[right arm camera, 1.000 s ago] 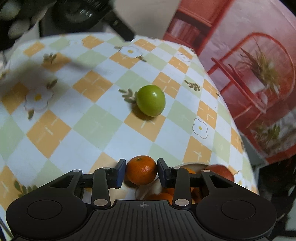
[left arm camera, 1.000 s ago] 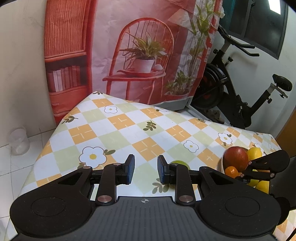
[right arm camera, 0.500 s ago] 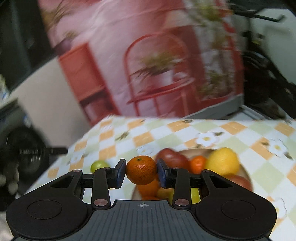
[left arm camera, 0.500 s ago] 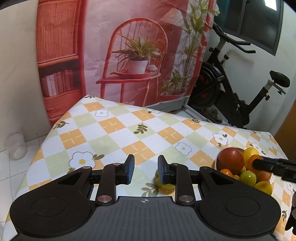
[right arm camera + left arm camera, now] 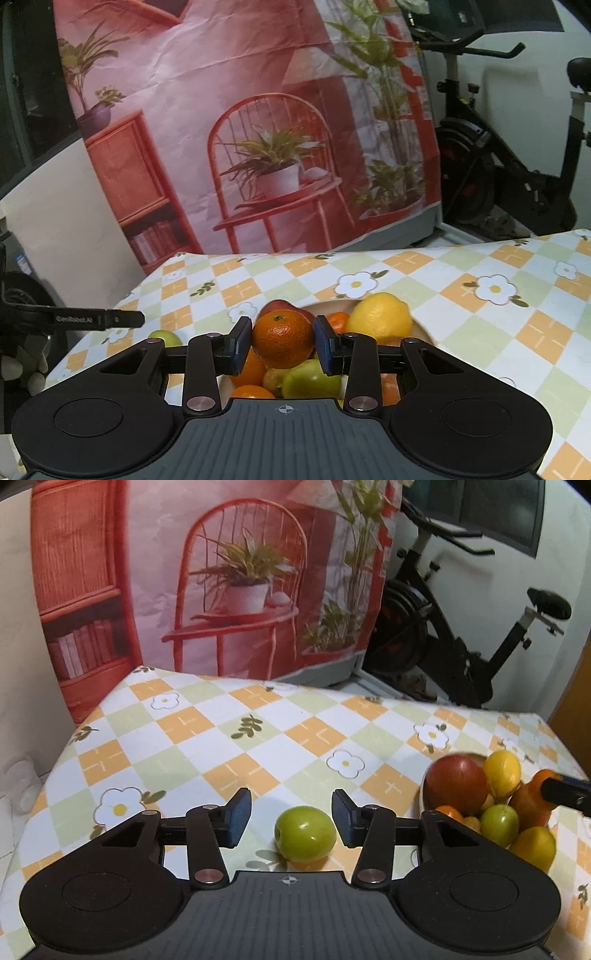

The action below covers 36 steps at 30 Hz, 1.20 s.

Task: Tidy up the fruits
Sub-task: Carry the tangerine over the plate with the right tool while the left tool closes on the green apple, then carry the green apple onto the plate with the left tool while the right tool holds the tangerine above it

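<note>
A green round fruit (image 5: 305,833) lies on the checked tablecloth between the fingers of my left gripper (image 5: 291,818); its jaws are opening and neither pad touches the fruit. My right gripper (image 5: 282,343) is shut on an orange mandarin (image 5: 282,343) and holds it just above a bowl (image 5: 424,332) piled with fruit: a yellow lemon (image 5: 380,317), a red apple (image 5: 456,784), green and orange pieces. In the left wrist view the bowl (image 5: 423,794) stands at the right, with the mandarin (image 5: 532,803) and a right fingertip (image 5: 565,788) above it. The green fruit (image 5: 164,338) also shows left of the bowl.
The table (image 5: 258,731) wears a flowered orange, green and white cloth and ends at a red printed backdrop (image 5: 240,572). An exercise bike (image 5: 461,635) stands behind on the right. A clear plastic container (image 5: 18,786) sits on the floor at the left.
My left gripper slid forward over the green fruit and its jaws spread apart around it. My right gripper rolled upright and carried the mandarin from beside the bowl to above the piled fruit.
</note>
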Each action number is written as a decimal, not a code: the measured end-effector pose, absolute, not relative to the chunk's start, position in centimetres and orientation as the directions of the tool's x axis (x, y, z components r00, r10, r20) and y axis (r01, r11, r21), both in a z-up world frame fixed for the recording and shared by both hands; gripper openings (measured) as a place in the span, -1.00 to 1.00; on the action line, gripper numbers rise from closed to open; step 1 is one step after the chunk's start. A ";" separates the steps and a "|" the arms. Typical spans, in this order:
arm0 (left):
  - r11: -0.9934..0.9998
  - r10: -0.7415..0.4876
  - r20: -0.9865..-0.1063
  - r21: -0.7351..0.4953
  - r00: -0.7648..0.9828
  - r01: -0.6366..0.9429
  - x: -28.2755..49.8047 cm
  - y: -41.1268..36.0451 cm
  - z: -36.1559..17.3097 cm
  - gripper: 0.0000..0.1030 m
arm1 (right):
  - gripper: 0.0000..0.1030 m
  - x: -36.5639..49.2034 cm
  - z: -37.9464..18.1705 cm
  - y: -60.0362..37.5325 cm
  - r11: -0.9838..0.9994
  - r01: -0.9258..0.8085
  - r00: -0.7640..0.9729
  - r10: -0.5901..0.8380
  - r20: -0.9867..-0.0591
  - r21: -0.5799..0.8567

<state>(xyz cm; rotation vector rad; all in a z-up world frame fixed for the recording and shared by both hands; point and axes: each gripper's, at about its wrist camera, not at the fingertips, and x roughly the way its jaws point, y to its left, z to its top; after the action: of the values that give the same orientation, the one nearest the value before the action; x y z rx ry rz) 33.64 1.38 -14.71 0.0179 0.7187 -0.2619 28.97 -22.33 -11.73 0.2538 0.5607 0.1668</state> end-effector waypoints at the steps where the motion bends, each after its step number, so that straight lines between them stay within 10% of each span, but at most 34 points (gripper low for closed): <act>1: 0.968 -0.225 -0.661 -0.071 0.716 0.240 33.9 1.2 -15.0 -0.02 | -0.35 28.8 -11.8 -22.4 0.956 -0.085 0.835 0.222 -0.504 0.280; 36: 0.964 -0.243 -0.711 -0.098 0.660 0.248 34.6 -0.3 -16.1 -0.04 | -0.35 27.6 -12.0 -23.8 0.956 -0.092 0.843 0.223 -0.489 0.277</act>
<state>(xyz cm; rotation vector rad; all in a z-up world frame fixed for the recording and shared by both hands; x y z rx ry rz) 34.61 -0.34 -16.11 0.0076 0.8039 -0.2779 27.64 -23.76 -11.99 0.2488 0.5438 0.1681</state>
